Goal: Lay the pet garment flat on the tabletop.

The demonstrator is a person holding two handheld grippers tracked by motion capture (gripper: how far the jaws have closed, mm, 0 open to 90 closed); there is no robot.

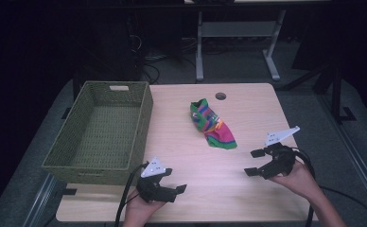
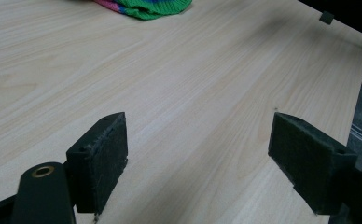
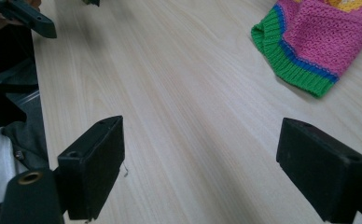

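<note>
Right tool (image 1: 254,162): held in the person's right hand (image 1: 299,177) at the near right of the surface (image 1: 248,113), jaws spread wide apart with nothing between them, pointing left across the wood. Grey three-cornered plate on top, cable trailing off toward the near edge. In the right gripper view its two black pads (image 3: 93,161) stand over bare wood, and the green cuff of the sock (image 3: 309,44) lies ahead of them at the upper right, apart from both pads.

Left tool (image 1: 176,180): held in the person's left hand (image 1: 139,210) at the near edge of the surface, just in front of the basket's near corner, jaws likewise apart and empty, pointing right. In the left gripper view its pads (image 2: 100,158) frame bare wood, with a strip of green knit (image 2: 153,8) at the top edge, well ahead.

Sock (image 1: 211,124): one item, knitted, striped in pink, green, blue and yellow. Lies flat near the middle of the surface, slanting from far left to near right. Between the basket and the right tool, touching neither tool.

Basket (image 1: 73,156): one item, green woven, rectangular, with a handle slot in the far wall. Sits on the left part of the surface, overhanging its left edge, well apart from the sock.

Surface: pale wood grain, rounded corners, a round hole (image 1: 221,96) near the far edge.
</note>
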